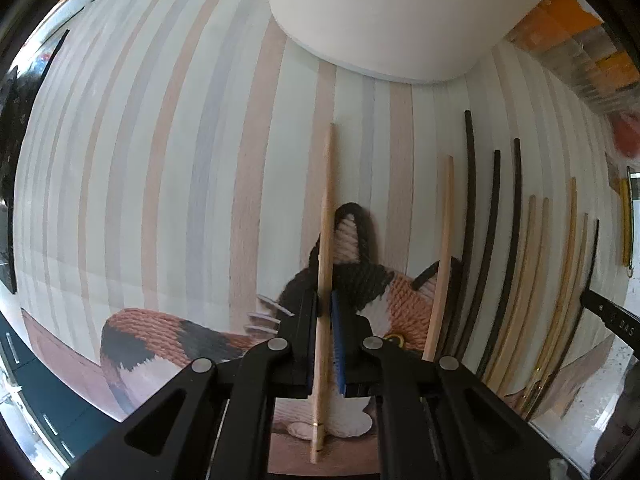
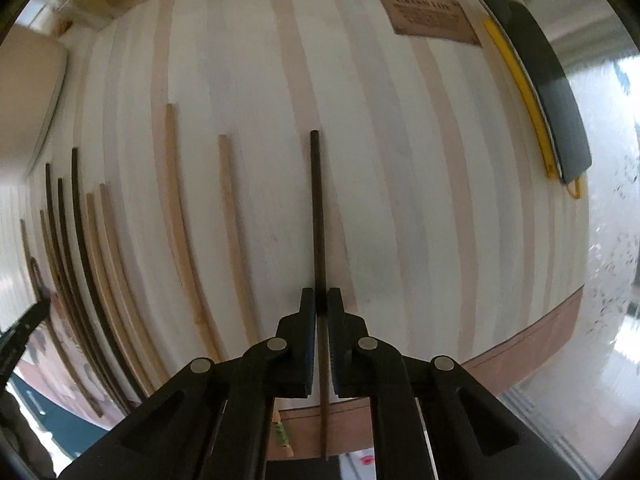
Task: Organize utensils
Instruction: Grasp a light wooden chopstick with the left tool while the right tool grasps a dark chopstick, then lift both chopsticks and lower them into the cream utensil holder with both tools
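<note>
My left gripper (image 1: 325, 300) is shut on a light wooden chopstick (image 1: 326, 216) that points forward over the striped mat (image 1: 180, 160), toward a white container (image 1: 380, 20). My right gripper (image 2: 322, 298) is shut on a dark chopstick (image 2: 317, 208), held lengthwise over the same mat (image 2: 400, 160). Several more light and dark chopsticks lie side by side on the mat, right of the left gripper (image 1: 496, 240) and left of the right gripper (image 2: 80, 232). Two light chopsticks (image 2: 232, 220) lie nearest the right gripper.
A calico cat picture (image 1: 360, 280) is printed on the mat under the left gripper. A dark pad with a yellow strip (image 2: 552, 92) lies at the mat's far right, beside a brown label (image 2: 428, 16). Orange boxes (image 1: 572, 28) stand behind the mat.
</note>
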`<state>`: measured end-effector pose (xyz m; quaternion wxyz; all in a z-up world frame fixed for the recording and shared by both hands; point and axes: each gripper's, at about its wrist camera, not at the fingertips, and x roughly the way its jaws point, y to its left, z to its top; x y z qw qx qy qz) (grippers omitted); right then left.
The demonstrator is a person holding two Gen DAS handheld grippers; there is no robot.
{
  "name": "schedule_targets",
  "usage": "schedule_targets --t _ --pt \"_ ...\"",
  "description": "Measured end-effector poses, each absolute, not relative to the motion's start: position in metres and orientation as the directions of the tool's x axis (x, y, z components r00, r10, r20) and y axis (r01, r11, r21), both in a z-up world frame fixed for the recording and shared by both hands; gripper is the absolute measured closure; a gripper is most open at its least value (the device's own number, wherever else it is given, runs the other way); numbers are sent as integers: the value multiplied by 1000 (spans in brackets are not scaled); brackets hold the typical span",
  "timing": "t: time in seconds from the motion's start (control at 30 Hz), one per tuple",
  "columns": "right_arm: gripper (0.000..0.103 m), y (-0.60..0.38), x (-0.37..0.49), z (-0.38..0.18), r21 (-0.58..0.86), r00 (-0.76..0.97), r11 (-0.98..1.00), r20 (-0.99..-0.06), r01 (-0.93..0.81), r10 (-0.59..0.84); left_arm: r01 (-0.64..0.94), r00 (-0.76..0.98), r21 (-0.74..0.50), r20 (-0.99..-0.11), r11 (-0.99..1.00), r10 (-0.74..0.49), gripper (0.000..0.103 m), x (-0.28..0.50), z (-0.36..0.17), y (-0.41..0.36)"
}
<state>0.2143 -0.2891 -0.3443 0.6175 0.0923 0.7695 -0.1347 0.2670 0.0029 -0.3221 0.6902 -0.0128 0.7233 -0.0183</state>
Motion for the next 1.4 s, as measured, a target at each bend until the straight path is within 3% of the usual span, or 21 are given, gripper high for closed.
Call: schedule_targets --t 0.27,0.47,0.8,0.93,1.4 --pt "97 -269 231 -338 -67 -208 965 -978 253 -14 -36 -60 -71 -995 997 -73 98 273 -325 30" --pt "97 -258 261 -354 -46 -258 973 -966 226 14 41 -57 21 -998 999 23 95 274 -333 14" --pt "97 -268 297 -373 -85 -259 984 -965 153 -43 76 -16 88 -996 993 90 99 269 -347 -6" --pt "97 -270 282 -366 -100 -203 980 -977 173 -64 42 63 134 -989 990 132 99 254 -326 -2" --pt "98 -214 250 -245 -31 63 989 -997 144 -40 -108 314 156 -932 982 183 99 245 -207 21"
